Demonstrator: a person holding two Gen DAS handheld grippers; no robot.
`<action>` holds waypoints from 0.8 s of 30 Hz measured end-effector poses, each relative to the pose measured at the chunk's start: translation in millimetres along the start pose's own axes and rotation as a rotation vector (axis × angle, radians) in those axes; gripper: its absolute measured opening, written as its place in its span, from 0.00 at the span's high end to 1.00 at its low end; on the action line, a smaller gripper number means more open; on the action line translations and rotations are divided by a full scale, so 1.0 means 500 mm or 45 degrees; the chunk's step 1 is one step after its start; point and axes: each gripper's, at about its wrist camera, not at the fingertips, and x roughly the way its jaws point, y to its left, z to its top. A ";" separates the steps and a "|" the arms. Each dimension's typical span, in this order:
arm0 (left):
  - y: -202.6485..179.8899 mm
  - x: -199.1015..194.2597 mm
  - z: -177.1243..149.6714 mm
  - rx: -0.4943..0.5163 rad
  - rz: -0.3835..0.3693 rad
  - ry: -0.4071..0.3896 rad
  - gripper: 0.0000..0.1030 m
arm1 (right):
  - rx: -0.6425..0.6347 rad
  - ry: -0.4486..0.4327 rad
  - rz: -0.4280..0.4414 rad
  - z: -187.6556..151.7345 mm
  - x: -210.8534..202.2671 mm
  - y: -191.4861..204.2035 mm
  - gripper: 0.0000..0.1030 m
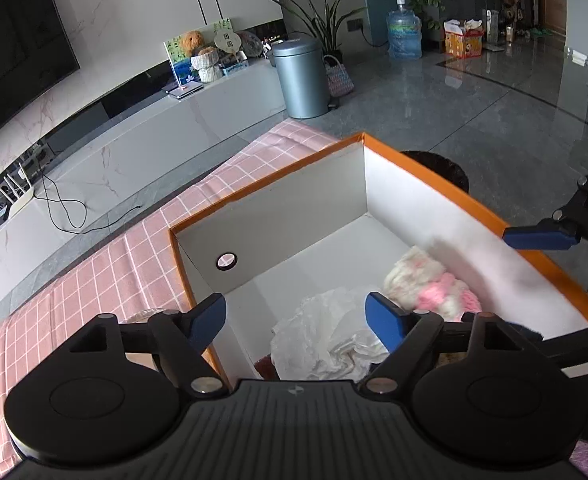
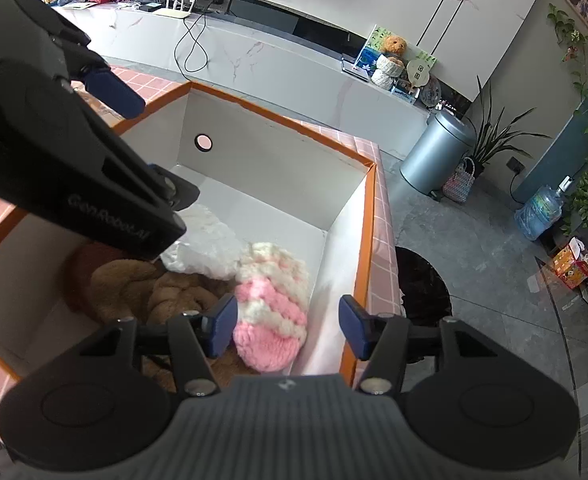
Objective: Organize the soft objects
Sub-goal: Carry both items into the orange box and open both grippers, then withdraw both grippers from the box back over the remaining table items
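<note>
An orange-rimmed white box [image 1: 433,178] [image 2: 369,216] stands on a pink checked cloth. Inside lie a pink and white woolly item [image 1: 433,284] [image 2: 272,300], a crumpled white soft item [image 1: 325,336] [image 2: 210,240] and a brown plush [image 2: 142,284]. My left gripper [image 1: 297,320] hangs open over the box's left side, above the white item, nothing between its blue pads. My right gripper [image 2: 288,326] is open above the box's right wall, beside the woolly item and holding nothing. A right fingertip [image 1: 541,236] shows over the far rim in the left wrist view.
The pink checked cloth [image 1: 94,276] covers the table around the box. Beyond it are a grey floor, a white TV bench [image 1: 134,140], a metal bin [image 1: 299,76] [image 2: 433,152] and a dark round stool [image 2: 421,284] right beside the box.
</note>
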 end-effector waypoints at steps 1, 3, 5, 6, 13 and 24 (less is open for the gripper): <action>0.000 -0.004 0.002 -0.005 -0.005 0.000 0.08 | 0.003 -0.006 -0.001 -0.002 -0.007 0.001 0.41; 0.003 -0.013 0.001 -0.013 -0.010 -0.006 0.07 | 0.006 -0.018 -0.004 -0.005 -0.021 0.004 0.40; 0.008 -0.023 0.001 -0.042 -0.025 -0.015 0.04 | 0.009 -0.028 -0.008 -0.009 -0.034 0.006 0.38; 0.014 -0.029 -0.001 -0.072 -0.044 -0.017 0.01 | 0.012 -0.030 -0.009 -0.011 -0.040 0.008 0.38; 0.039 -0.071 -0.016 -0.230 -0.137 -0.053 0.00 | 0.062 -0.056 -0.010 -0.028 -0.084 0.016 0.37; 0.078 -0.169 -0.085 -0.433 -0.238 -0.245 0.00 | 0.267 -0.236 -0.081 -0.048 -0.156 0.056 0.29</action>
